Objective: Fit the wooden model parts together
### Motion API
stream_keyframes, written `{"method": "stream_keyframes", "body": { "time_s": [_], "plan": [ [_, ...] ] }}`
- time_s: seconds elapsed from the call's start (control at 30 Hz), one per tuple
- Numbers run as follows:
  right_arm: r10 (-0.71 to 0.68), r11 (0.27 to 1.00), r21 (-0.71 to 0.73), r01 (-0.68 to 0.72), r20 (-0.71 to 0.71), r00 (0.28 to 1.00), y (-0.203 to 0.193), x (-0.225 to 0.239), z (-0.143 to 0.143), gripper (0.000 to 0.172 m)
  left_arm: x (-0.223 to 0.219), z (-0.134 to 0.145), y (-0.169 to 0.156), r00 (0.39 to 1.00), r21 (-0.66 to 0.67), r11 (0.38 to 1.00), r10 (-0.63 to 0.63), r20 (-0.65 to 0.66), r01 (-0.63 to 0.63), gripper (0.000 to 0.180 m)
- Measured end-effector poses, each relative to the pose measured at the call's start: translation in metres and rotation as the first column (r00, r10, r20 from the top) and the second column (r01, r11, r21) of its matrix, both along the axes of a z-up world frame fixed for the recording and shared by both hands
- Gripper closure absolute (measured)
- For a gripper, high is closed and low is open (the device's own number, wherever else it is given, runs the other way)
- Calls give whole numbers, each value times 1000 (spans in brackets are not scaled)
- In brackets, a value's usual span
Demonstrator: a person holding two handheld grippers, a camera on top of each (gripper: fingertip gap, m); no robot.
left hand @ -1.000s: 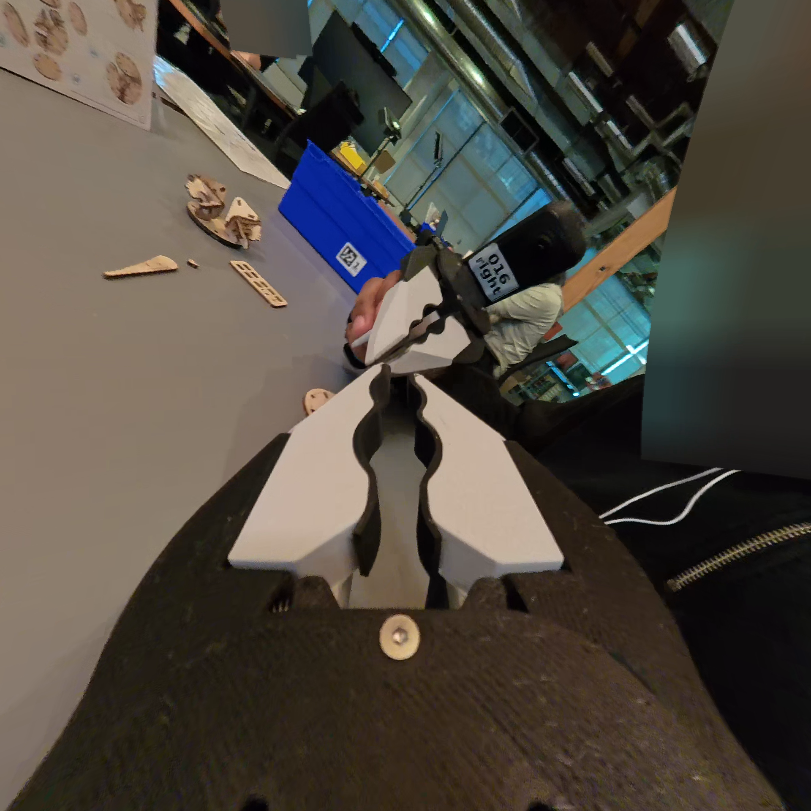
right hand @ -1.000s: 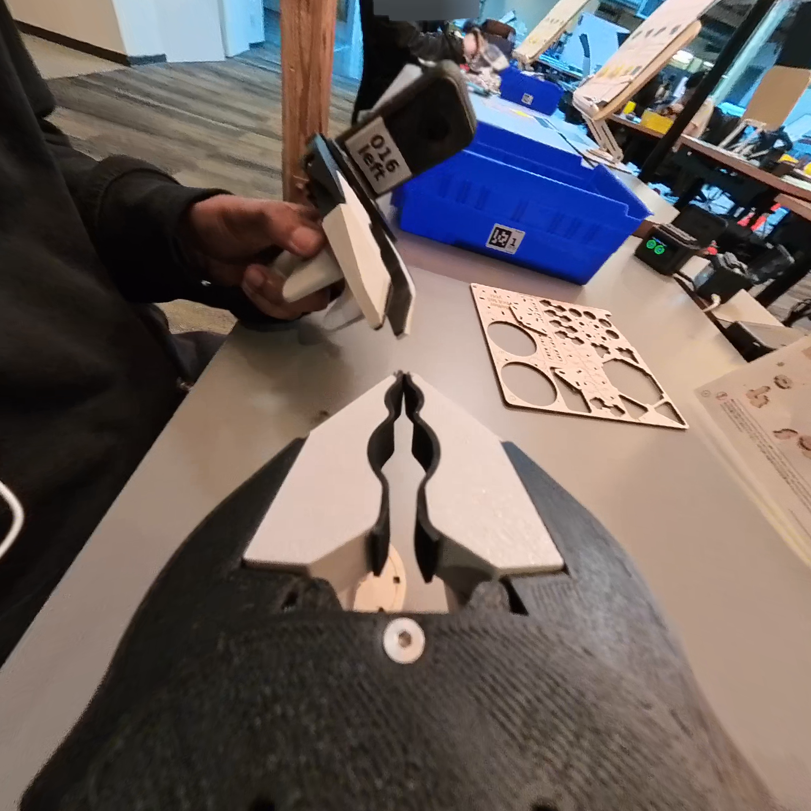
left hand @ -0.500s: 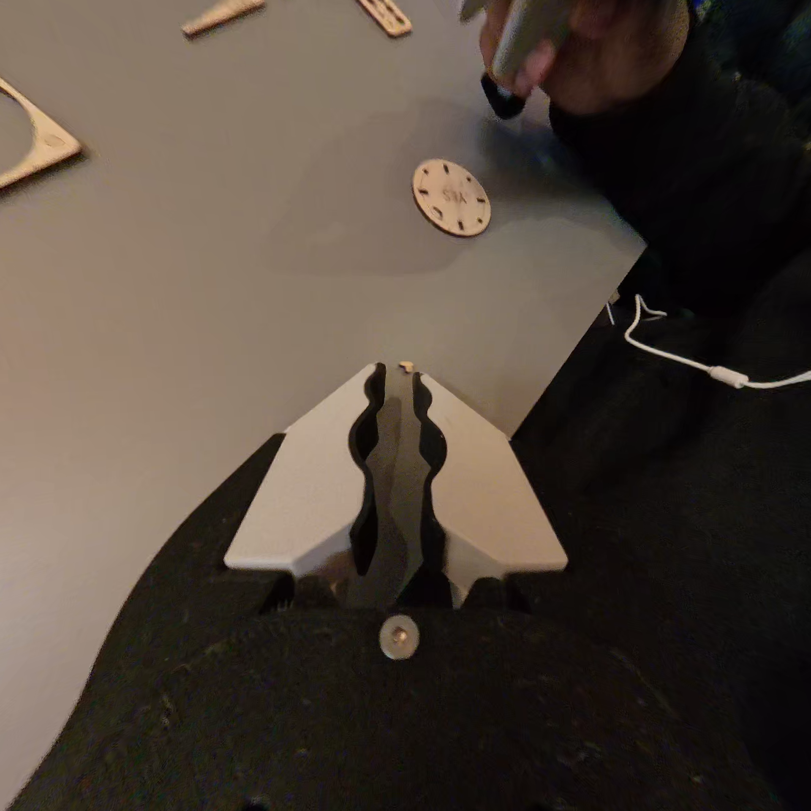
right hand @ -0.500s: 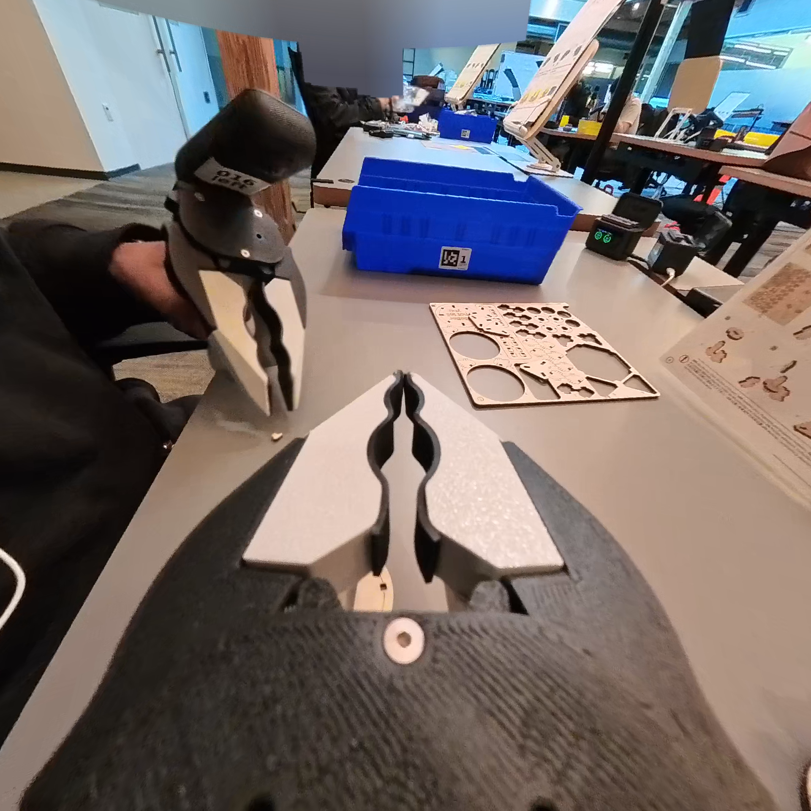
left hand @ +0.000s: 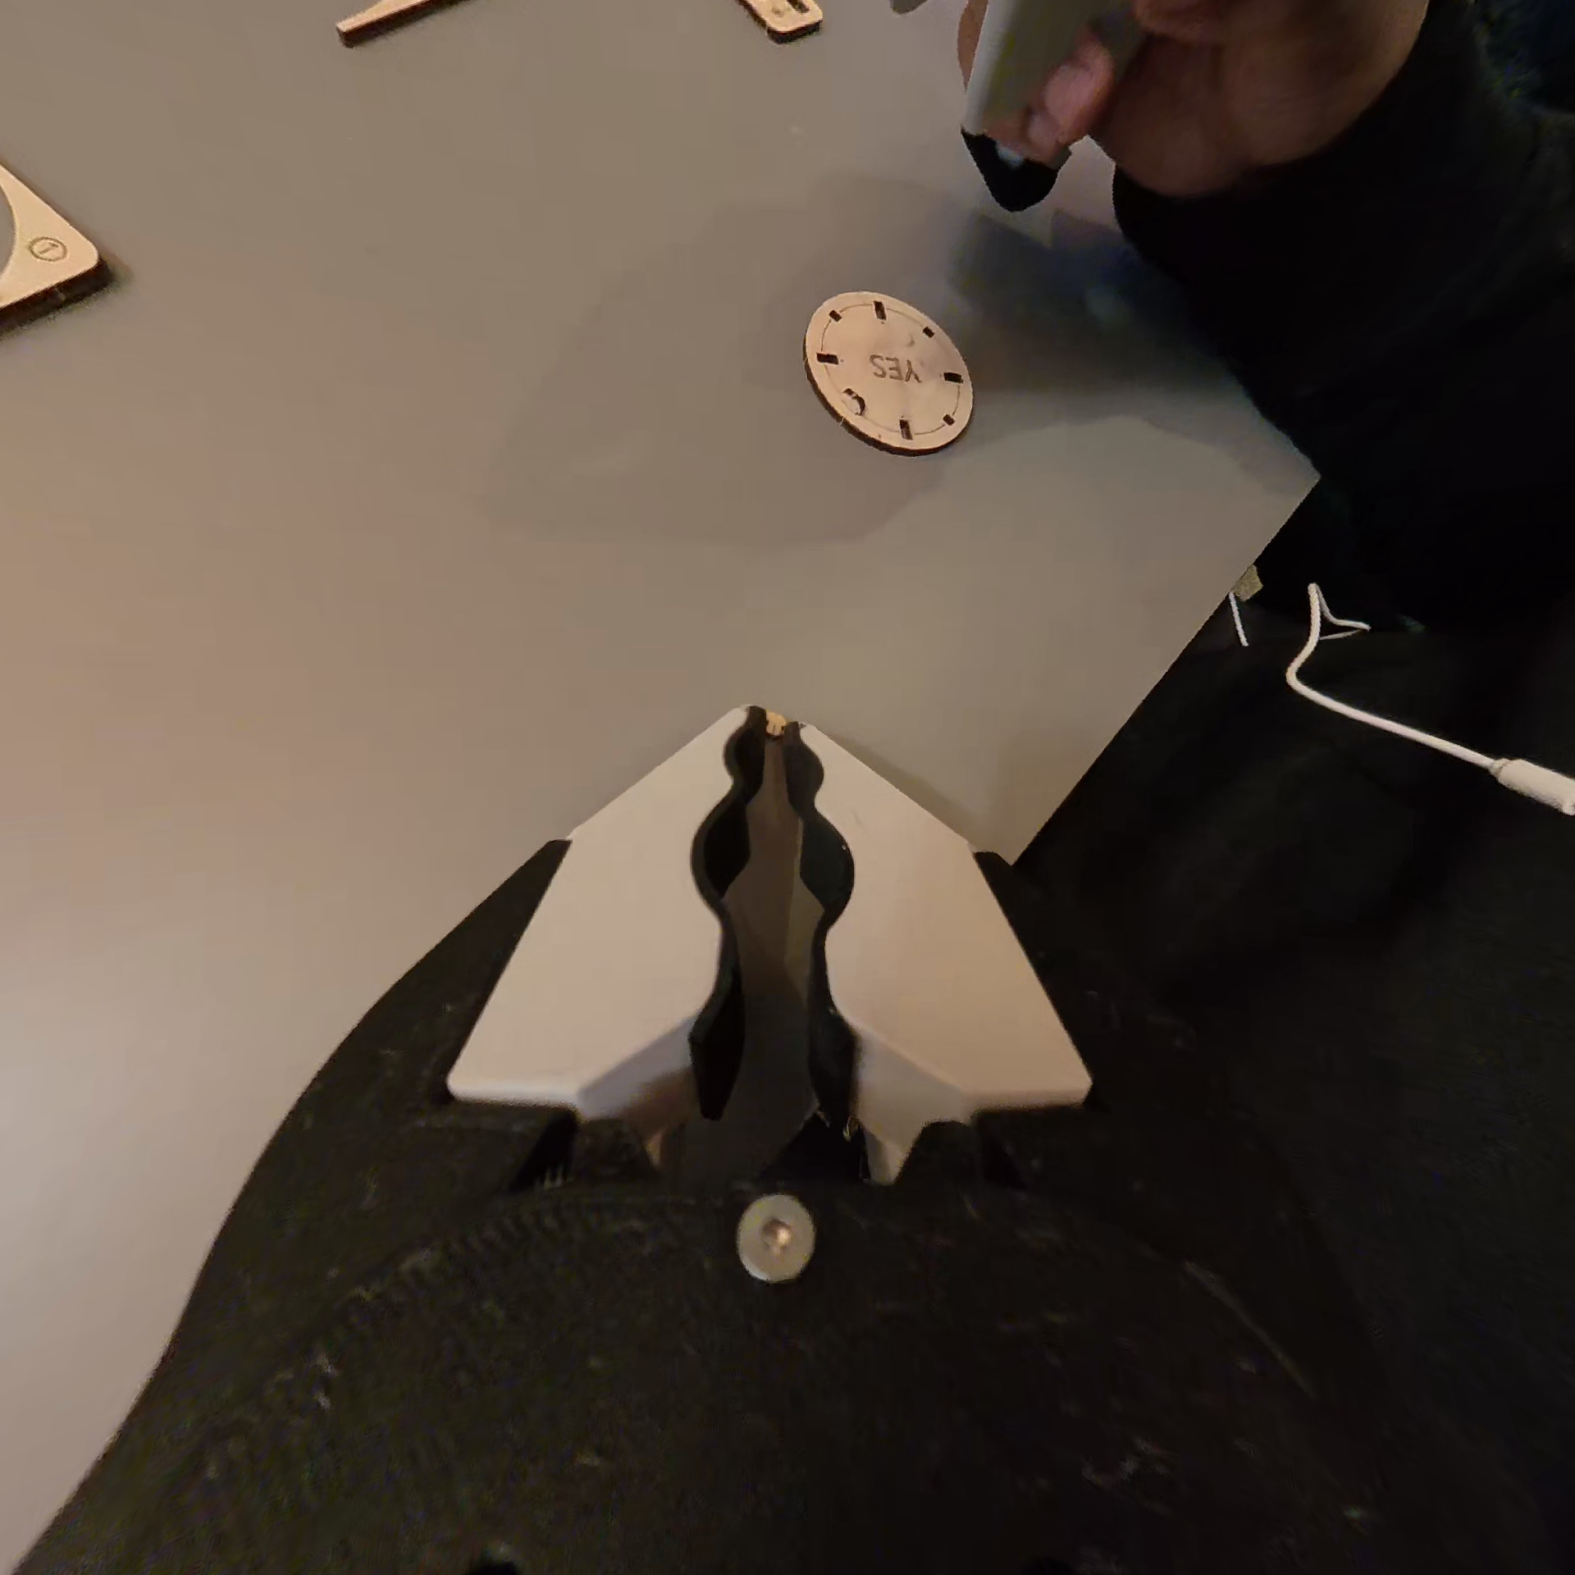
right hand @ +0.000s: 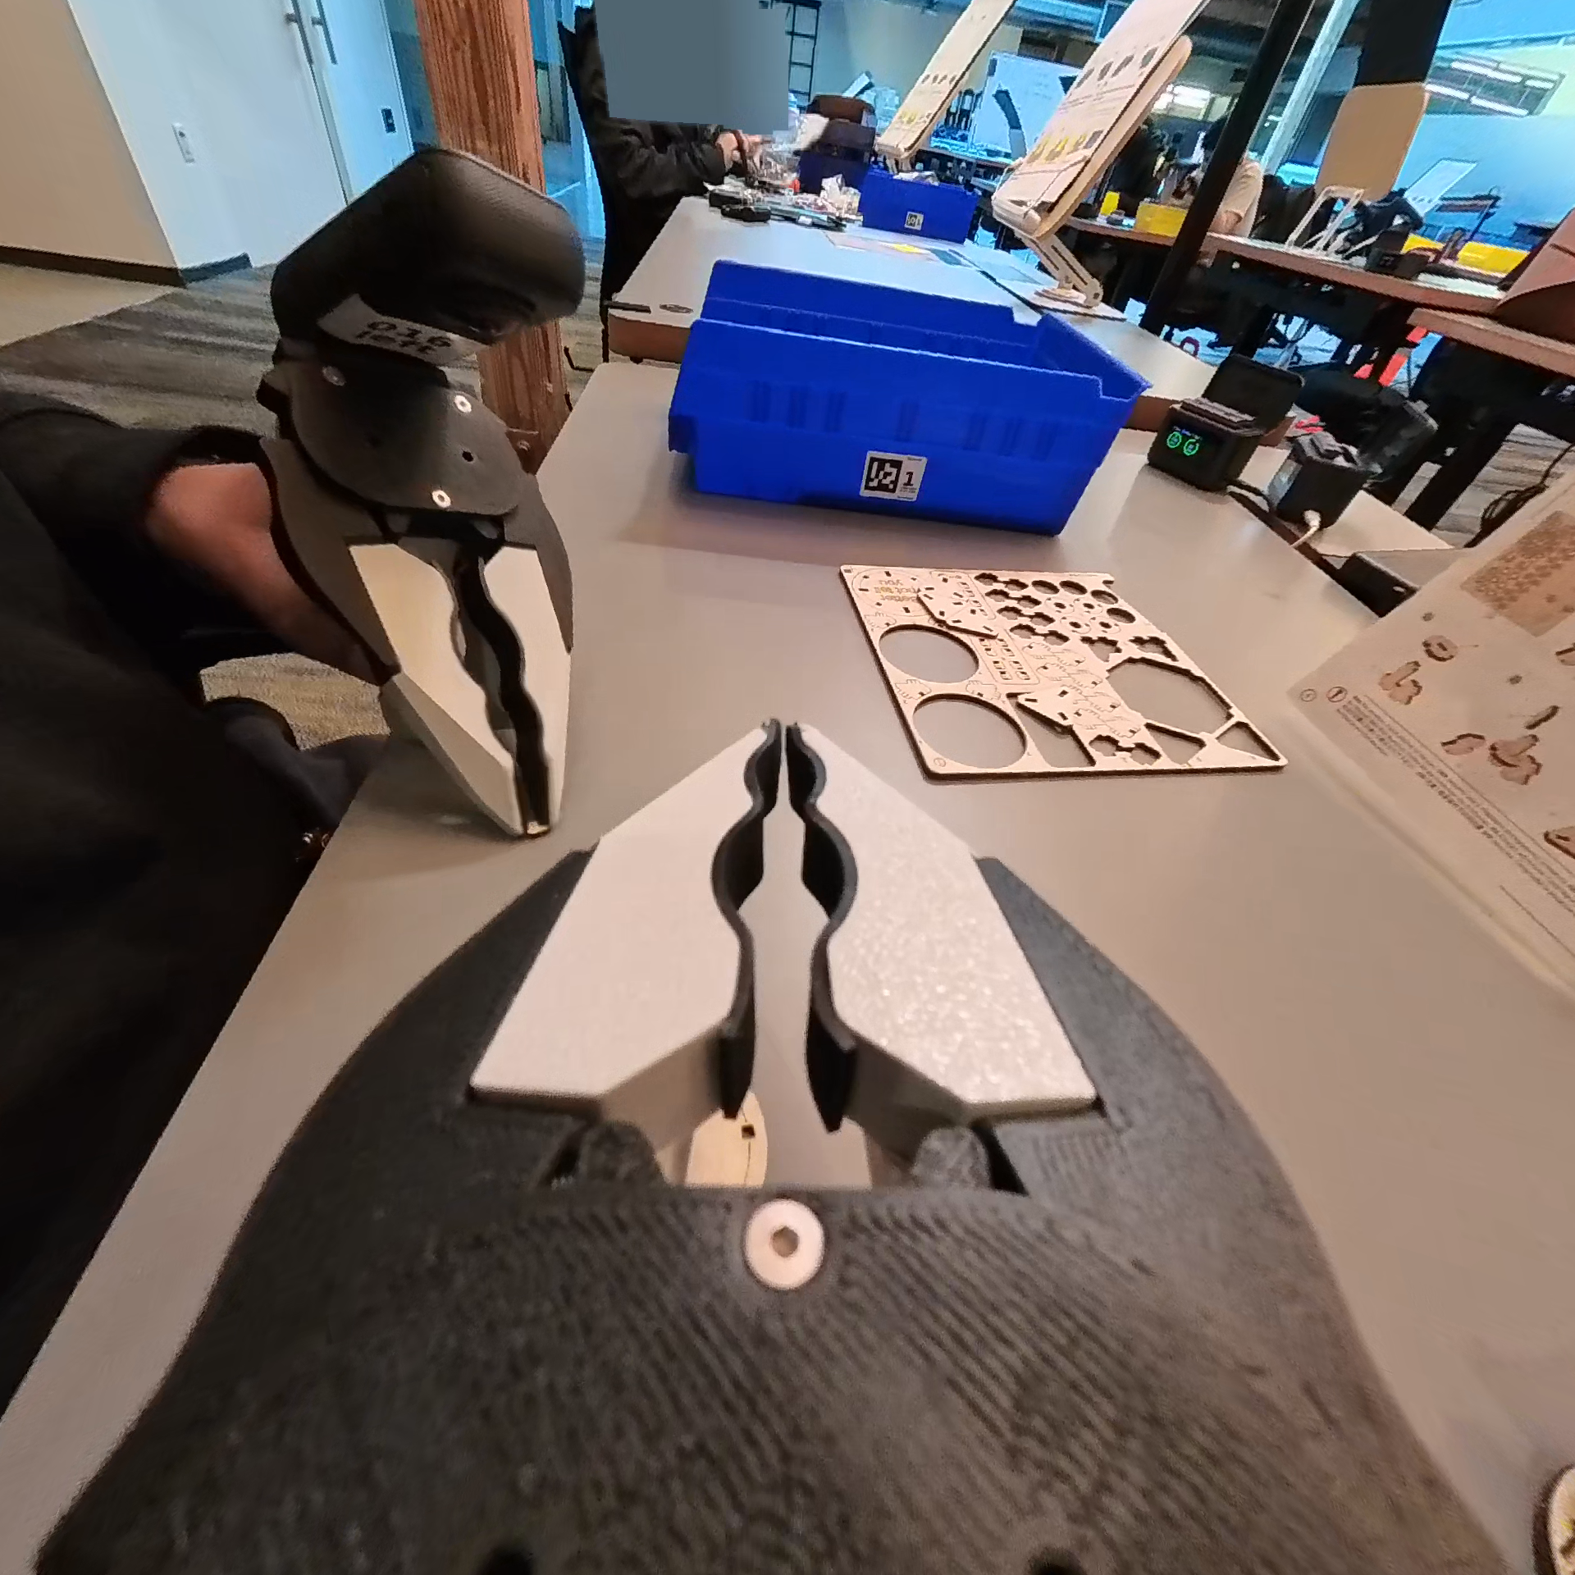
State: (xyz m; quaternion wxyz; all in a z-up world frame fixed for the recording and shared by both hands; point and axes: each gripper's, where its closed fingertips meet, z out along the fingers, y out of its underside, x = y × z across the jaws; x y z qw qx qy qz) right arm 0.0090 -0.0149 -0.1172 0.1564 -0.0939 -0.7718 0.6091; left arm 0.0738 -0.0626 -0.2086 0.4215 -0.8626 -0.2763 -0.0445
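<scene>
My left gripper (left hand: 774,724) points down at the grey table (left hand: 426,511) near its front edge. Its tips are shut on a tiny pale wooden chip (left hand: 775,725). In the right wrist view the left gripper (right hand: 533,822) stands with its tips on the table, a pale speck between them. My right gripper (right hand: 782,733) is shut with nothing between its tips and hovers low over the table. A round wooden disc (left hand: 886,375) lies under it and shows through the gap behind the right fingers (right hand: 729,1150). A hand holds the right gripper's handle (left hand: 1023,77).
A laser-cut wooden sheet (right hand: 1057,673) with punched-out holes lies ahead on the right. A blue bin (right hand: 895,409) stands behind it. An instruction sheet (right hand: 1466,707) lies at the right edge. Loose wooden parts (left hand: 383,13) lie farther off. A white cable (left hand: 1406,733) hangs below the table edge. The gap from one gripper's tips to the other's is roughly 12 cm. Left tips and right tips are each some 11 cm from the round wooden disc (left hand: 886,375).
The left gripper swung down from facing the right gripper to the table, opened a little over the chip, then shut on it. The right gripper stayed shut and rose slightly.
</scene>
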Motion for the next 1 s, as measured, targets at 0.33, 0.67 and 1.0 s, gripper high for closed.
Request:
{"method": "stream_keyframes", "body": {
  "time_s": [0.33,0.67,1.0],
  "plan": [
    [234,957,233,-174,-267,935,-28,47,-23,163,-2,29,6,980,310,951,-43,192,-19,180],
    [326,866,493,82,-682,655,-48,54,-45,160,-6,63,0,876,595,794,-195,442,-123,180],
    [331,886,448,119,-792,513,-54,63,-35,161,2,58,6,824,575,812,-257,505,-99,180]
  ]
}}
